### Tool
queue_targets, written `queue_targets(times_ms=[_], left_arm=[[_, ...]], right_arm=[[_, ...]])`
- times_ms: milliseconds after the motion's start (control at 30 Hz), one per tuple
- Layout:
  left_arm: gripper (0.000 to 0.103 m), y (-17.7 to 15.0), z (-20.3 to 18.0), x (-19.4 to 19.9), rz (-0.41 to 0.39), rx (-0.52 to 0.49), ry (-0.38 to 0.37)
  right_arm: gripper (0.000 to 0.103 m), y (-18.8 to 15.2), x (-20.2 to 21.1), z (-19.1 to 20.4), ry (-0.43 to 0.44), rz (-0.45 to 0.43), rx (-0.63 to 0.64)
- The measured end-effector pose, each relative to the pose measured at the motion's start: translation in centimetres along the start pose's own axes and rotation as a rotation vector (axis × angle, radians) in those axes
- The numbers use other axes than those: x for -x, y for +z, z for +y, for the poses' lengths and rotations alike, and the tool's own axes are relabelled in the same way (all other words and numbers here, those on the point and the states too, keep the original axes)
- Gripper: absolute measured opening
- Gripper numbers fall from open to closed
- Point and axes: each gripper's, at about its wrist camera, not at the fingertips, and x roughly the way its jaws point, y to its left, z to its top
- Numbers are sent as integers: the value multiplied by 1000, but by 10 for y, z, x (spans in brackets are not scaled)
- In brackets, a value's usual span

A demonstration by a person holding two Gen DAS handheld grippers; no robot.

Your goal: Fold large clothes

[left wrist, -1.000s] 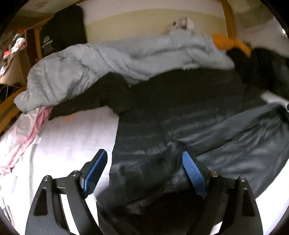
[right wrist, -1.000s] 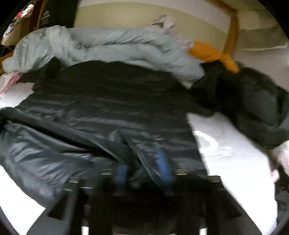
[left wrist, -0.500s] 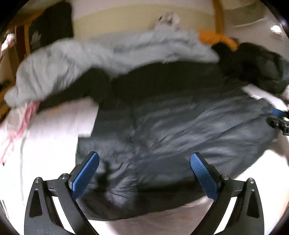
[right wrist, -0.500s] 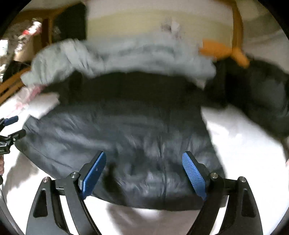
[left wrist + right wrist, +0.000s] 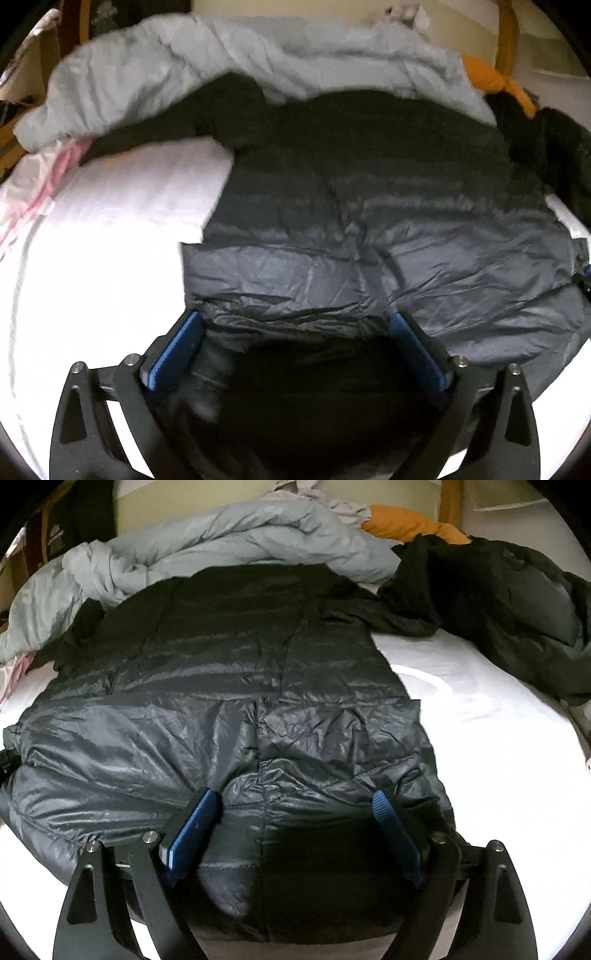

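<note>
The dark puffer jacket (image 5: 369,229) lies spread on the bed's white sheet (image 5: 103,258), its long axis running straight away from your jaws toward the pale grey duvet (image 5: 229,55) heaped at the far end. Starting at your left gripper (image 5: 295,347): its jaws stand wide and hold nothing, straddling the near left corner of the hem, bare sheet just outside the left finger. The jacket's body spreads ahead and to the right of these jaws. Moving right, your right gripper (image 5: 295,834) also has its jaws wide and empty, set over the near hem with the centre seam running forward between the fingers. Farther right lies bare sheet, then a second dark garment (image 5: 517,602), well apart. Both hands look equally near the hem, so I judge the coming fold lifts it away from you.
</note>
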Motion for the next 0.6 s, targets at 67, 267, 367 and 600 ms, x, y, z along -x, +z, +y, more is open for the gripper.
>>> queue_targets(times_ms=[67, 267, 367, 600], left_arm=[[99, -2, -8, 21, -65, -37, -26], [99, -12, -41, 76, -187, -186, -57], [99, -16, -55, 93, -199, -232, -82], [100, -39, -73, 74, -65, -324, -97]], right_arm=[[88, -1, 16, 0, -10, -42, 8], [88, -2, 64, 17, 27, -174, 106], [88, -5, 75, 25, 64, -177, 119], [96, -39, 92, 41, 101, -123, 205]])
